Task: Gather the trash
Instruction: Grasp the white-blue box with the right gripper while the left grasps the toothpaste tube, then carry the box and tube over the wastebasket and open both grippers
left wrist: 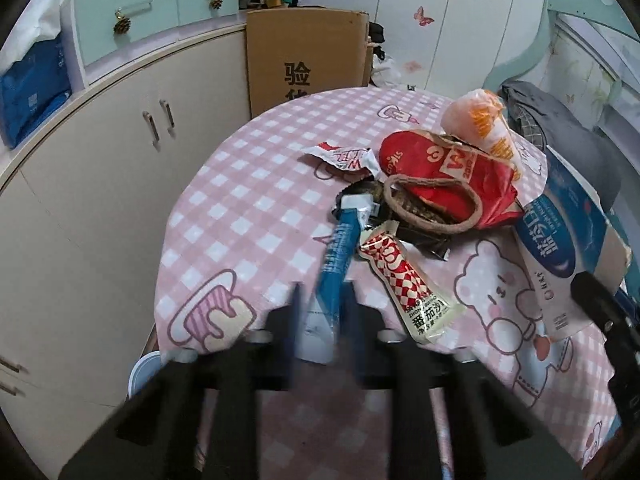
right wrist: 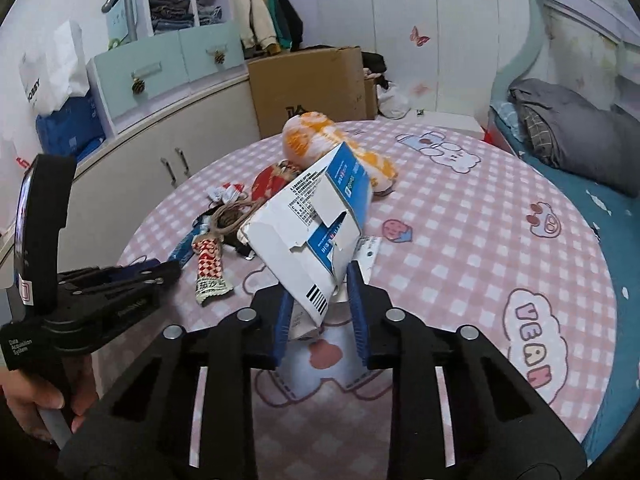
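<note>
My left gripper (left wrist: 322, 312) is shut on a long blue and white wrapper (left wrist: 334, 264) at the near edge of the pink checked table (left wrist: 248, 216). My right gripper (right wrist: 320, 296) is shut on a torn white and blue carton (right wrist: 308, 228), held tilted above the table; the carton also shows in the left wrist view (left wrist: 568, 240). Loose trash lies in a heap: a red-checked ketchup sachet (left wrist: 404, 280), a red paper bag with a rope handle (left wrist: 444, 180), an orange and white wrapper (left wrist: 484, 120), a small torn red and white sachet (left wrist: 340, 158).
A cream cabinet (left wrist: 100, 184) with teal drawers stands left of the table. A cardboard box (left wrist: 304, 56) stands behind it. A bed with grey bedding (right wrist: 568, 128) is on the right. A white round container (left wrist: 142, 372) sits below the table's near left edge.
</note>
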Tool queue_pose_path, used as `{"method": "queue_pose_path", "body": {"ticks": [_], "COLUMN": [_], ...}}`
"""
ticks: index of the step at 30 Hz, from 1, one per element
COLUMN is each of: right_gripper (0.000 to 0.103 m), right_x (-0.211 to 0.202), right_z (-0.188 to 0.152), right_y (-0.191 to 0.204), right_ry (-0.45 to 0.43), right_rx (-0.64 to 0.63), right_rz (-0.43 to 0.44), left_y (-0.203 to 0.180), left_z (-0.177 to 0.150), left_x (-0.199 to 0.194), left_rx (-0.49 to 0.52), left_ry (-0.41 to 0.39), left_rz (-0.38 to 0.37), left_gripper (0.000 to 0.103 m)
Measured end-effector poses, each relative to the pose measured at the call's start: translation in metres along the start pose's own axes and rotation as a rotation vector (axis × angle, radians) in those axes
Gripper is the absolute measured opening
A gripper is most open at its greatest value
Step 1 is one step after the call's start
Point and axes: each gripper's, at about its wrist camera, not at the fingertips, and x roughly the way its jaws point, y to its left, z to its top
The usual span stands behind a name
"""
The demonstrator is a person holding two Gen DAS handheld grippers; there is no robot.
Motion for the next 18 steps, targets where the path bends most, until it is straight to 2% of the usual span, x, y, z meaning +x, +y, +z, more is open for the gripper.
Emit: {"method": "queue_pose_path", "body": {"ticks": [2,5,12,18], "right_gripper": [0.018,0.01,0.009,0.009], "right_x": [-0.005,-0.016,-0.057,-0.089], "right_z": [0.0,0.004,0.01,0.013], "right_y": [-0.004,-0.01,-0.006,0.034], "right_ry": [-0.021,-0.05,-0.124,-0.168], "right_rx": [0.011,0.028,0.026,-0.031], "right_rz": [-0.013,-0.032,-0.043,0.052], "left_y": [0.002,0.01,0.018,0.042], "left_z": [-0.001,-0.004,-0.011,-0.029], "left_x": [-0.002,-0.025,-0.079,-0.121], "left_rx": [-0.006,-0.049,-0.08,-0.13], "left_ry": [-0.003,-0.084,-0.195,-0.246], "left_rz": [-0.022,-0.053,-0.109,-0.107], "left_gripper": [0.012,0.01,0.01,0.01]}}
